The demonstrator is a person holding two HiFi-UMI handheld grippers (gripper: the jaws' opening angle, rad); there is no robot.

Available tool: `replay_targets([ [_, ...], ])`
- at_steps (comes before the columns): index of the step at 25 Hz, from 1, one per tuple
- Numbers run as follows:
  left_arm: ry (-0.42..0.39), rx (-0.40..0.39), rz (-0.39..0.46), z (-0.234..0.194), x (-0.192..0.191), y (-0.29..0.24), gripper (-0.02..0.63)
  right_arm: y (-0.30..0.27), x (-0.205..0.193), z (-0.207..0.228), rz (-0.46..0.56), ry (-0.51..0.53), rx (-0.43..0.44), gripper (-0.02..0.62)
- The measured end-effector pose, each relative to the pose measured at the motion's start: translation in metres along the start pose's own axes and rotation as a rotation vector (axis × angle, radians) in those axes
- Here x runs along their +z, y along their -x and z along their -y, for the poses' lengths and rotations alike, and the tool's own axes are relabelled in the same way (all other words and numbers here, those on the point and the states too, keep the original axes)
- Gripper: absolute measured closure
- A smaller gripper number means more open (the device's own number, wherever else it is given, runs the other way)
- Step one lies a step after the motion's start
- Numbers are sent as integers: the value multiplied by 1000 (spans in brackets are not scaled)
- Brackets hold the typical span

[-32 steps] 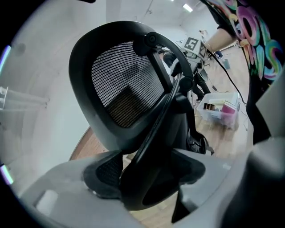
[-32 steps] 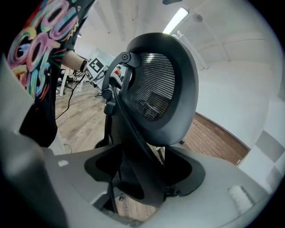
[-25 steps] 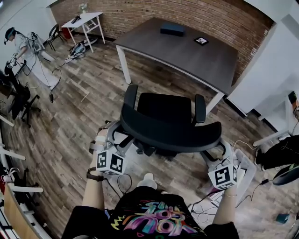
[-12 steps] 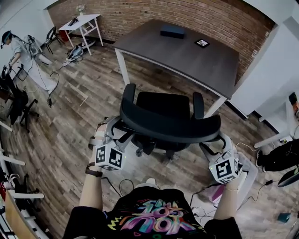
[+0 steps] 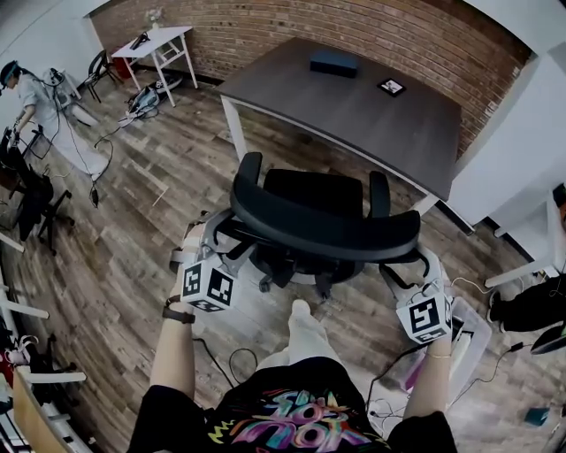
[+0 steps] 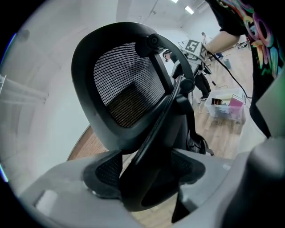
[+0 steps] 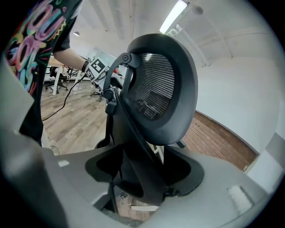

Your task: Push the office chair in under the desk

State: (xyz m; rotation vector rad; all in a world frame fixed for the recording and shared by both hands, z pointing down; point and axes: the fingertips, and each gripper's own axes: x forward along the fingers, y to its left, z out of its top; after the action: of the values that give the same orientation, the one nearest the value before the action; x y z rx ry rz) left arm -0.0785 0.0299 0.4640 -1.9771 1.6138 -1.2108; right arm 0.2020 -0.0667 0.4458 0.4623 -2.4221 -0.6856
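Note:
A black office chair with a mesh back stands just short of the grey desk, its seat facing the desk's front edge. My left gripper is shut on the left end of the backrest. My right gripper is shut on the right end of the backrest. In each gripper view the dark back frame fills the gap between the grey jaws, as seen at the left gripper and the right gripper. The chair's wheels are mostly hidden under the seat.
A black box and a small flat device lie on the desk. Brick wall behind it, white wall to its right. Cables and a clear bin lie on the floor near me. A person works far left.
The chair and both grippers have moved forward toward the desk. My leg has stepped forward behind the chair.

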Motion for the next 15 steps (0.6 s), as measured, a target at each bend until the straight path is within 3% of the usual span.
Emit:
replay_targets([
  [15,-40,-71,46,-73,-31,-86,272,-75,12,38,-98,-41,-17,325],
])
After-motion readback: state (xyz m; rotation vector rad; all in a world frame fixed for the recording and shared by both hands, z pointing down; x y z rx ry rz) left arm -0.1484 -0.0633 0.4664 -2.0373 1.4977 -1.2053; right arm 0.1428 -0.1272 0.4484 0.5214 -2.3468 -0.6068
